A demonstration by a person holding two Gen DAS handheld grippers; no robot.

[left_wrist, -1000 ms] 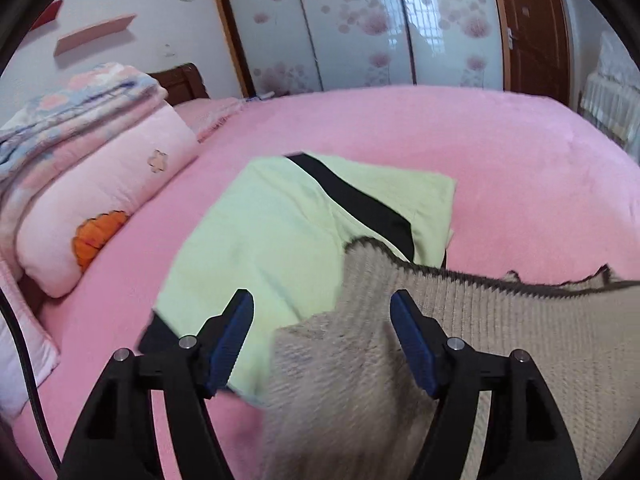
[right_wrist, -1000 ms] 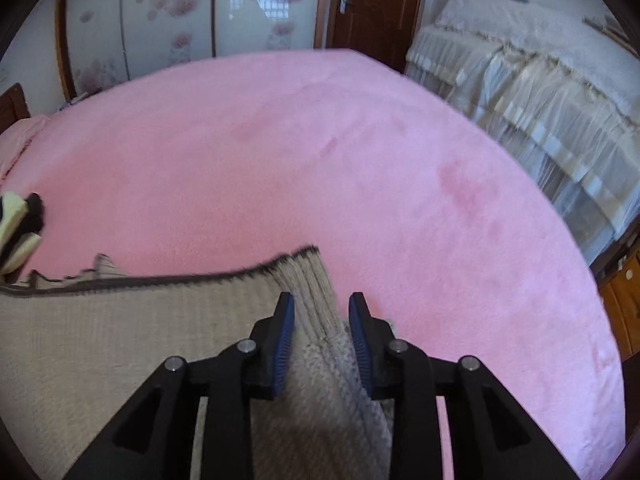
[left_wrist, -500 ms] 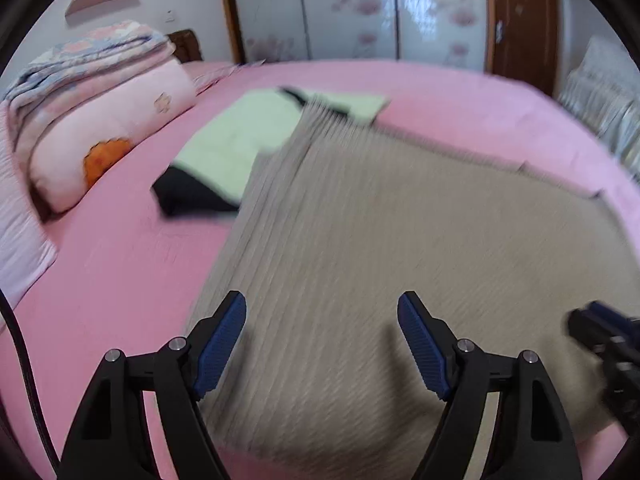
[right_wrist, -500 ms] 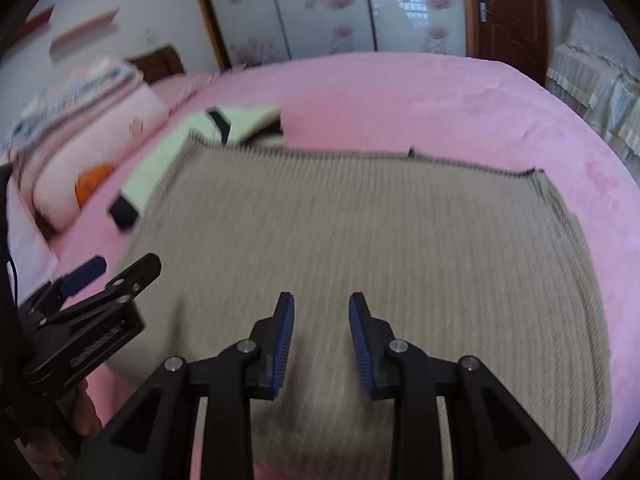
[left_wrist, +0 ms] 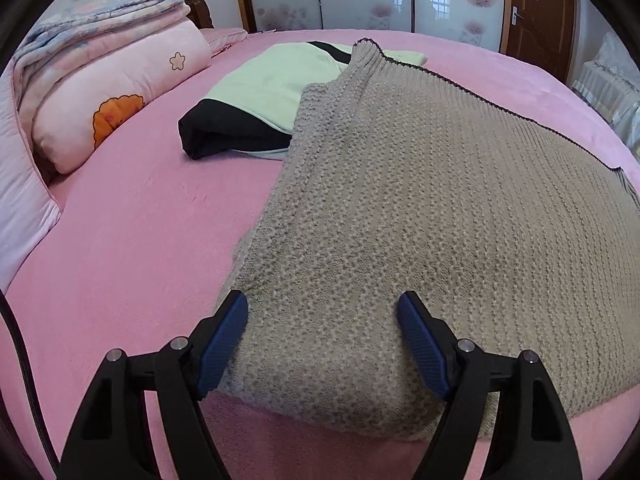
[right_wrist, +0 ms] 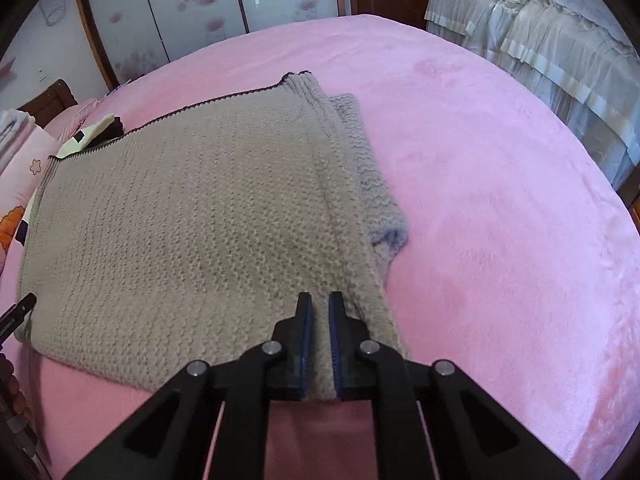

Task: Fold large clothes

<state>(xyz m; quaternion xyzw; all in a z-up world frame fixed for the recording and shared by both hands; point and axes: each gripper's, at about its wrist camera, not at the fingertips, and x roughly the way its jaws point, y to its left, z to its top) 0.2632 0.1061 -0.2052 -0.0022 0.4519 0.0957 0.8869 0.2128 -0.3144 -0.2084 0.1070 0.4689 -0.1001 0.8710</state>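
Beige knit sweater (left_wrist: 420, 208) is spread on pink bed (left_wrist: 132, 240), frame centre. Left gripper (left_wrist: 322, 340) is held released over its hem; right gripper (right_wrist: 319, 332) is clenched on its edge.

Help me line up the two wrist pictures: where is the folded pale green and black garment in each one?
Left wrist: the green and black garment lies upper centre-left on the pink bed, its right side under the knitted sweater's far corner.
Right wrist: only a sliver shows at the far left, behind the sweater's dark-trimmed edge.
Shared landmark: that dark-trimmed sweater edge.
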